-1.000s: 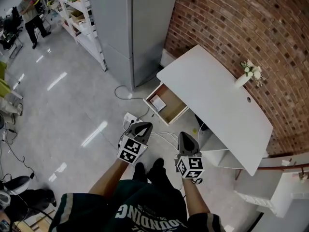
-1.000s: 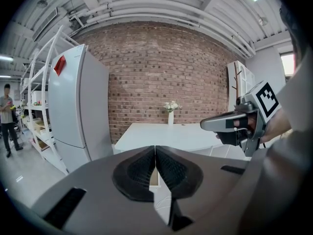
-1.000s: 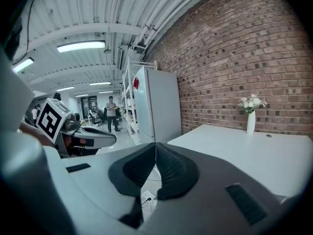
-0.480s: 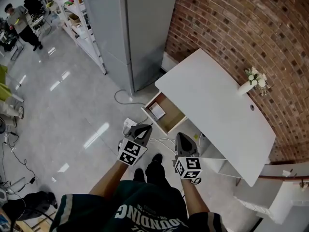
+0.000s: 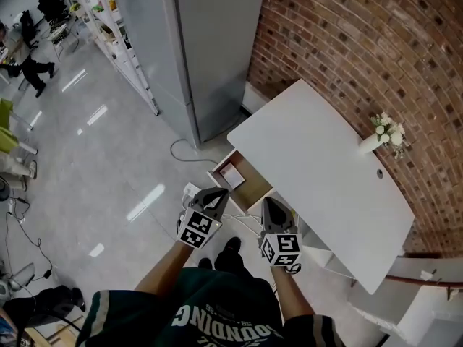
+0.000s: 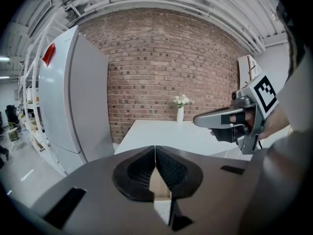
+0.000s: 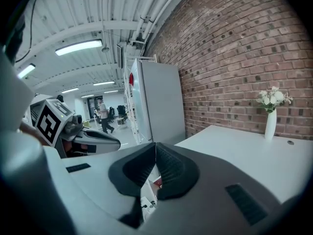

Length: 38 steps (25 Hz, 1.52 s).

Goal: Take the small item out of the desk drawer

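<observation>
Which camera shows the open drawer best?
The head view: it looks down into the drawer, with the small item inside. Both gripper views catch at most a sliver of it behind their shut jaws.

The left tool [image 5: 214, 192] sits just beside the right tool [image 5: 272, 202], both held out front and tipped a little down. Both have jaws pressed together, holding nothing.

A white vase [image 5: 371, 144] (holding white flowers) stands by the brick wall [image 5: 347, 42]; a tall grey cabinet [image 5: 210, 42] adjoins that wall.
</observation>
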Each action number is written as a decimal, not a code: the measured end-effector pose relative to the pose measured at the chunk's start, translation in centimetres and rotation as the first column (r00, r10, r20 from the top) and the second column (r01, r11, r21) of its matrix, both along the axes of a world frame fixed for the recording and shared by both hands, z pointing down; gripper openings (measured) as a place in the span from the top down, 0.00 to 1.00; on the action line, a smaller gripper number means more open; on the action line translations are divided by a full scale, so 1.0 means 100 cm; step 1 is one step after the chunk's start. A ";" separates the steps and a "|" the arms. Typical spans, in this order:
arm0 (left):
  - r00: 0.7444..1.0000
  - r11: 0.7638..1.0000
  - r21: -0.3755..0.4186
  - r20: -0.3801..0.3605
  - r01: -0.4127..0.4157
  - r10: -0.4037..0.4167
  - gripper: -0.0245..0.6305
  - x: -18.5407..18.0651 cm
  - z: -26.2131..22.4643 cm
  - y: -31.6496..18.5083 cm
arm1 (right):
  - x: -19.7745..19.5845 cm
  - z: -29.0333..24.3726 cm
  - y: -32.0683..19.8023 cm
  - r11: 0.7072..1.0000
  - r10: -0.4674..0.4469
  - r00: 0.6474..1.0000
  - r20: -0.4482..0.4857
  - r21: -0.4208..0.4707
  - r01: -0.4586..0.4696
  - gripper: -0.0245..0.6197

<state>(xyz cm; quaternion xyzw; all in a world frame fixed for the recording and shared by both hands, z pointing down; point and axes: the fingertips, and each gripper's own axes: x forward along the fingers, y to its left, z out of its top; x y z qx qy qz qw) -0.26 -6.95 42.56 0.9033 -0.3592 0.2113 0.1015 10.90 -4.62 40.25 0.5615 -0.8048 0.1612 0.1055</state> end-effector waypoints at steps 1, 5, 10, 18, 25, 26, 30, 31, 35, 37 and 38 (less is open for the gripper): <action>1.000 1.000 0.000 0.003 0.002 -0.002 0.94 0.001 0.000 -0.003 | 0.001 0.000 -0.004 1.000 -0.003 1.000 0.001 0.000 0.003 0.92; 1.000 1.000 0.001 0.015 0.016 -0.016 0.94 0.003 0.002 -0.014 | 0.004 0.002 -0.017 1.000 -0.022 1.000 0.006 0.004 0.022 0.92; 0.999 1.000 -0.006 0.028 0.029 -0.029 0.94 0.006 0.008 -0.019 | 0.008 0.005 -0.029 0.999 -0.050 0.999 0.002 0.000 0.050 0.92; 0.999 0.999 -0.036 0.031 0.019 -0.018 0.94 0.000 0.023 -0.035 | 0.001 0.014 -0.042 0.998 -0.057 0.998 -0.014 -0.027 0.057 0.92; 0.994 0.997 -0.065 0.096 -0.044 0.051 0.94 -0.006 0.047 -0.052 | -0.009 0.031 -0.052 0.997 -0.050 0.999 -0.021 -0.063 0.048 0.92; 0.993 0.996 -0.068 0.099 -0.051 0.057 0.94 -0.005 0.050 -0.055 | -0.009 0.033 -0.054 0.997 -0.047 0.999 -0.023 -0.068 0.045 0.92; 0.990 0.993 -0.083 0.103 -0.085 0.093 0.94 -0.001 0.065 -0.060 | -0.010 0.046 -0.061 0.996 -0.038 0.999 -0.021 -0.082 0.036 0.92; 0.988 0.991 -0.087 0.114 -0.099 0.109 0.94 -0.001 0.070 -0.061 | -0.010 0.050 -0.062 0.996 -0.037 0.999 -0.018 -0.087 0.035 0.92; 0.977 0.984 -0.099 0.144 -0.145 0.159 0.94 0.004 0.085 -0.066 | -0.005 0.062 -0.067 0.995 -0.027 0.999 -0.017 -0.101 0.026 0.92; 0.971 0.981 -0.102 0.156 -0.167 0.181 0.94 0.006 0.092 -0.069 | -0.003 0.068 -0.070 0.994 -0.023 1.000 -0.017 -0.107 0.021 0.92; 0.968 0.979 -0.102 0.162 -0.176 0.191 0.94 0.006 0.096 -0.071 | -0.003 0.072 -0.073 0.994 -0.024 1.000 -0.016 -0.109 0.022 0.92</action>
